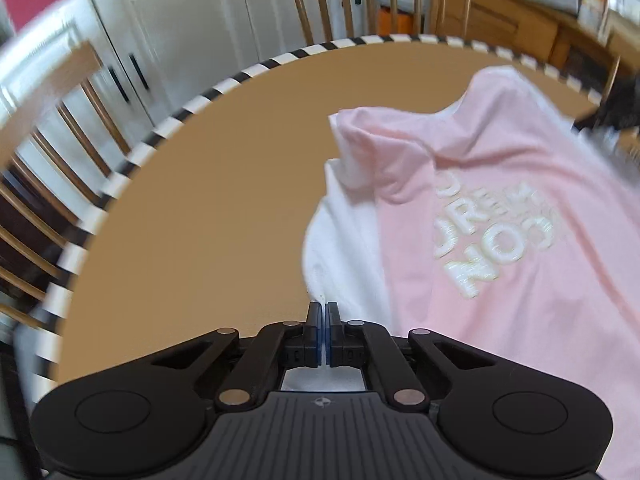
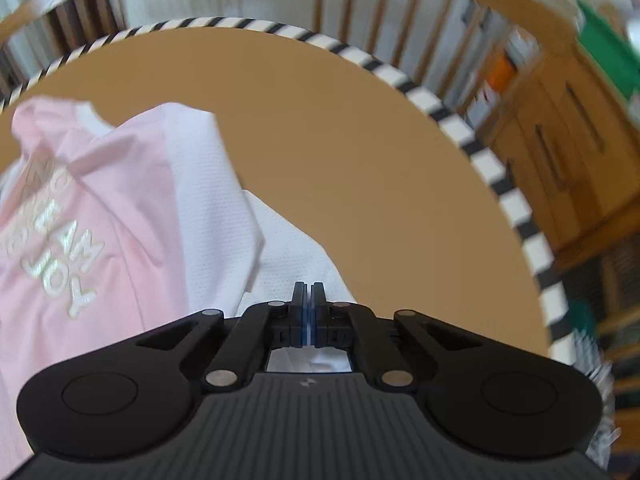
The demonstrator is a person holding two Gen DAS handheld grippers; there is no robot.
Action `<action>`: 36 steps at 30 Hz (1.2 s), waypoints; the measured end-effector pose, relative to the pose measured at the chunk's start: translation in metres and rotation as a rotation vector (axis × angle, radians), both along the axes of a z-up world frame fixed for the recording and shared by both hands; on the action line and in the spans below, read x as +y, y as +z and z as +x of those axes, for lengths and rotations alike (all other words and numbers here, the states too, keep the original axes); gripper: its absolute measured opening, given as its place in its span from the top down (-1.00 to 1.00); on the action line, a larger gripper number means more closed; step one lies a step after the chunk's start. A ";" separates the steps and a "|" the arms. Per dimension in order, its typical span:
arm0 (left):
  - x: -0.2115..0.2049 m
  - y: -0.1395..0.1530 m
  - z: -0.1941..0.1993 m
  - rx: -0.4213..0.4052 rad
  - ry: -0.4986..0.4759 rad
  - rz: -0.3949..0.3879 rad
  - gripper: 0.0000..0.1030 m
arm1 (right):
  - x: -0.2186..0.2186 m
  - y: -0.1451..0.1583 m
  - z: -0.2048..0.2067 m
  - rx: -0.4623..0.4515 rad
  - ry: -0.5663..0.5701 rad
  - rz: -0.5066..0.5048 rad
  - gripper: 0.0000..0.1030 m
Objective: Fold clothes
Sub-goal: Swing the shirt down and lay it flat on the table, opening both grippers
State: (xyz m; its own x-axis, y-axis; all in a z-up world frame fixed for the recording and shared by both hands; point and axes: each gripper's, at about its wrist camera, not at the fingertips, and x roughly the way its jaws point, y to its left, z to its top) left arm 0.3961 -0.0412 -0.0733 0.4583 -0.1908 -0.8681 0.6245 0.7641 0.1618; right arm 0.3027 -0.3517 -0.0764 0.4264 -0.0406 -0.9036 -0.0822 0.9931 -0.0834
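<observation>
A pink T-shirt (image 1: pixel 500 208) with white sleeves and raised white lettering lies on a round tan table (image 1: pixel 224 184). In the left wrist view it fills the right half, its near white sleeve edge under my left gripper (image 1: pixel 322 308), whose jaws are shut on that white fabric. In the right wrist view the shirt (image 2: pixel 100 200) lies to the left, its white sleeve (image 2: pixel 288 252) running under my right gripper (image 2: pixel 307 288), whose jaws are shut on the white cloth. The cloth looks lifted and rumpled near the collar.
The table (image 2: pixel 360 140) has a black-and-white striped rim (image 2: pixel 500 184). Wooden chairs (image 1: pixel 360 4) stand around it, with white cabinets (image 1: pixel 168 24) behind and a wooden cupboard (image 2: pixel 568 148) to the right. A dark blurred object (image 1: pixel 620 108) shows at the far right.
</observation>
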 end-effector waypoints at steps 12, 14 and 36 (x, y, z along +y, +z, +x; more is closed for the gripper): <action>0.070 0.047 0.067 -0.412 0.285 0.318 0.97 | -0.044 0.039 0.025 -0.259 -0.157 -0.394 0.99; 0.068 0.041 0.075 -0.456 0.308 0.364 0.97 | -0.035 0.034 0.032 -0.280 -0.154 -0.427 0.99; 0.092 0.047 -0.160 -0.259 0.093 0.006 -0.18 | 0.128 0.041 -0.204 -0.217 0.243 0.102 0.24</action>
